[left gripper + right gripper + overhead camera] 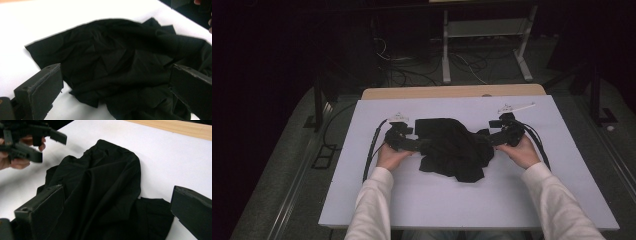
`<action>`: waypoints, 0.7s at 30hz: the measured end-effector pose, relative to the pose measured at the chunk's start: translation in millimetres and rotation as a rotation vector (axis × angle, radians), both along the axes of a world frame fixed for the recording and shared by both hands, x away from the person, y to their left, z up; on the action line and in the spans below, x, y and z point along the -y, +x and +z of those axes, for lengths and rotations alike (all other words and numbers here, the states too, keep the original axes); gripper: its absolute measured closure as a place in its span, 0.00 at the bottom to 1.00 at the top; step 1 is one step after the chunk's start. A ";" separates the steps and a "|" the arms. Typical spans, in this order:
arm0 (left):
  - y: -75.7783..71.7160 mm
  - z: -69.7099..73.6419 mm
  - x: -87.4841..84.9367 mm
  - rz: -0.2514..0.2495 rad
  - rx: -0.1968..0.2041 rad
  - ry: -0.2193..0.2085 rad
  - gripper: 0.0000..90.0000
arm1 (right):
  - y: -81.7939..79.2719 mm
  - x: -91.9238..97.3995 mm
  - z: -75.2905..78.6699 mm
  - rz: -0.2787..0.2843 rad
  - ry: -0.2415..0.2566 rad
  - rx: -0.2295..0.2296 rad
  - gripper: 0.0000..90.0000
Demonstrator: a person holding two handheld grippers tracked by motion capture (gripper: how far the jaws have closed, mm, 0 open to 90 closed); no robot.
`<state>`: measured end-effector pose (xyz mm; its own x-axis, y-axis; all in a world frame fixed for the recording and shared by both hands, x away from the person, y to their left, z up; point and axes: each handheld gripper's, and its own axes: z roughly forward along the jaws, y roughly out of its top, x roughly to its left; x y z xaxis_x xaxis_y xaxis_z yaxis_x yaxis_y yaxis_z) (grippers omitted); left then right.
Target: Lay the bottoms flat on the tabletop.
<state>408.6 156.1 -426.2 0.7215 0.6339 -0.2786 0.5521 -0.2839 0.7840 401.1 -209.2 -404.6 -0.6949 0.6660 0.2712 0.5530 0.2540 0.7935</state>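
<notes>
White tabletop (412, 200), dim room with floor cables behind. Crumpled black cloth (453, 148) at centre. Left gripper (418, 142) at cloth's left edge, right gripper (490, 140) at its right edge, both hands low, forearms angled inward. Jaws of each spread wide, cloth between them. Wooden table edge (175, 126) seen from right gripper view.

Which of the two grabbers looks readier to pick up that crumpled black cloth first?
Probably the right gripper: its open jaws already straddle a raised fold of the black cloth. The left gripper is open too, but one jaw stands over bare white table.
</notes>
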 end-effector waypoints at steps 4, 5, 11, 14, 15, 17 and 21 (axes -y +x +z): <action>0.9 -7.2 0.5 -0.006 -0.036 -0.001 0.04 | 10.6 -12.0 -3.4 -0.003 -0.004 -0.037 0.00; 1.5 -9.0 1.0 -0.011 -0.044 -0.005 0.04 | 13.8 -15.9 -3.5 -0.002 -0.008 -0.047 0.00; 2.7 -13.7 5.9 -0.046 -0.076 -0.033 0.19 | 34.4 -38.1 -7.2 -0.002 -0.037 -0.106 0.09; 3.5 -16.8 7.4 -0.063 -0.088 -0.028 0.25 | 43.1 -44.3 -16.7 -0.011 -0.066 -0.167 0.15; 3.7 -17.5 7.4 -0.069 -0.092 -0.026 0.27 | 43.9 -45.3 -18.9 -0.009 -0.065 -0.180 0.16; 4.3 -18.7 7.3 -0.074 -0.096 -0.026 0.37 | 45.1 -48.9 -25.8 -0.003 -0.090 -0.230 0.26; 5.2 -21.0 7.9 -0.092 -0.113 -0.031 0.53 | 47.6 -47.1 -29.9 0.009 -0.077 -0.264 0.63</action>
<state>413.8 148.2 -447.1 0.7392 0.5564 -0.3794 0.6098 -0.3140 0.7277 448.7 -162.1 -434.6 -0.6125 0.6861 0.3925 0.7359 0.3136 0.6001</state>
